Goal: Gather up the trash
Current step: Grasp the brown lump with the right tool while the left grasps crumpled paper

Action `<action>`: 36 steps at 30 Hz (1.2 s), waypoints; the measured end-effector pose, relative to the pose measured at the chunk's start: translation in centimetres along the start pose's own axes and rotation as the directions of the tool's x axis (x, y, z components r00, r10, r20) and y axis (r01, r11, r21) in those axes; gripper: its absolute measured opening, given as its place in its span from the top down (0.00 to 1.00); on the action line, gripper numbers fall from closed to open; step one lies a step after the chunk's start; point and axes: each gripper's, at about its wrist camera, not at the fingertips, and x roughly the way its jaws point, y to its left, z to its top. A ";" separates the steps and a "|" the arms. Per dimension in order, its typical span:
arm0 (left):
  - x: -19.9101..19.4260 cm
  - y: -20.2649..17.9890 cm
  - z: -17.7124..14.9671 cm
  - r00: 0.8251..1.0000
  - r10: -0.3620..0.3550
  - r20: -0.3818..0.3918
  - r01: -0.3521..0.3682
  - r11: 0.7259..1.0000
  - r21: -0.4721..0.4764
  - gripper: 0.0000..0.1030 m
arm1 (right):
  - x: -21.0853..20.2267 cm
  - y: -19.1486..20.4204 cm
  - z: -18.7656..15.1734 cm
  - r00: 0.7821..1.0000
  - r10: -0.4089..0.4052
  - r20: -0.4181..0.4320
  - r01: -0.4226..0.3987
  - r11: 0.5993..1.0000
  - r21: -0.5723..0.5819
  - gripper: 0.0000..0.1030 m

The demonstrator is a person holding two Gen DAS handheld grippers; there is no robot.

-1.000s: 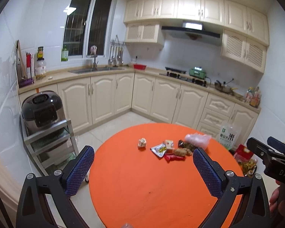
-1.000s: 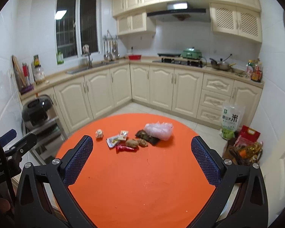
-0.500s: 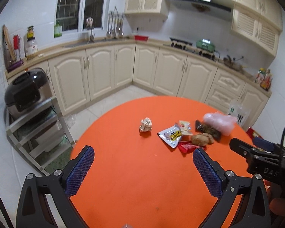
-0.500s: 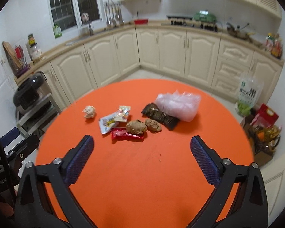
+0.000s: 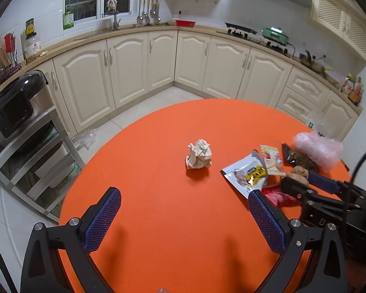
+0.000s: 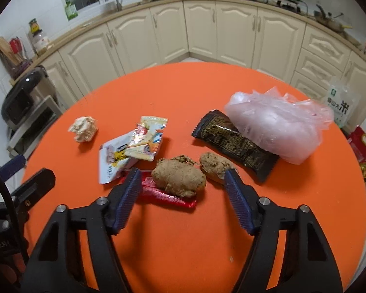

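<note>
So the right gripper (image 6: 180, 178) is the one closest to the pile, jaws wide apart and holding nothing. The big brown lump (image 6: 178, 177) sits right between its fingertips, lying on top of the red wrapper (image 6: 163, 194). The lump's long side runs left-to-right across the gap, so the fingers would close on its ends; I'd guess that's the next grab. A smaller brown lump (image 6: 213, 166) is just beside the right fingertip and could get bumped.

The left gripper (image 5: 183, 210) is also wide open and empty, over bare orange table (image 5: 170, 232). The crumpled paper ball (image 5: 198, 154) is straight ahead of it but well apart. The pink plastic bag (image 6: 275, 131) sits at the far right, overlapping the dark wrapper (image 6: 231, 141).
</note>
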 end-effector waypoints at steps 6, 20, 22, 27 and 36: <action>4.5 -0.9 3.3 1.000 0.017 -0.024 -0.017 1.000 -0.008 0.01 | 0.1 1.1 -0.1 0.999 -0.041 0.005 0.042 0.997 -0.067 0.59; 12.1 -3.1 4.7 0.999 -0.016 -0.050 0.017 1.000 0.019 0.66 | -1.8 -1.4 -0.3 0.999 0.034 0.037 -0.034 0.999 -0.002 0.60; 12.3 -2.6 4.7 0.998 -0.048 -0.051 0.049 0.999 0.006 0.78 | -2.2 -1.5 -0.4 0.998 0.036 0.043 -0.036 0.999 0.002 0.60; 9.9 -1.3 3.6 0.997 -0.077 0.015 0.077 0.997 0.005 0.78 | -4.3 -1.8 -1.0 0.996 0.053 0.072 -0.054 0.998 0.015 0.60; 2.2 -2.2 -1.5 0.984 -0.117 0.133 0.117 0.993 0.014 0.78 | -11.0 -2.9 -3.7 0.983 0.082 0.164 -0.091 0.995 0.045 0.60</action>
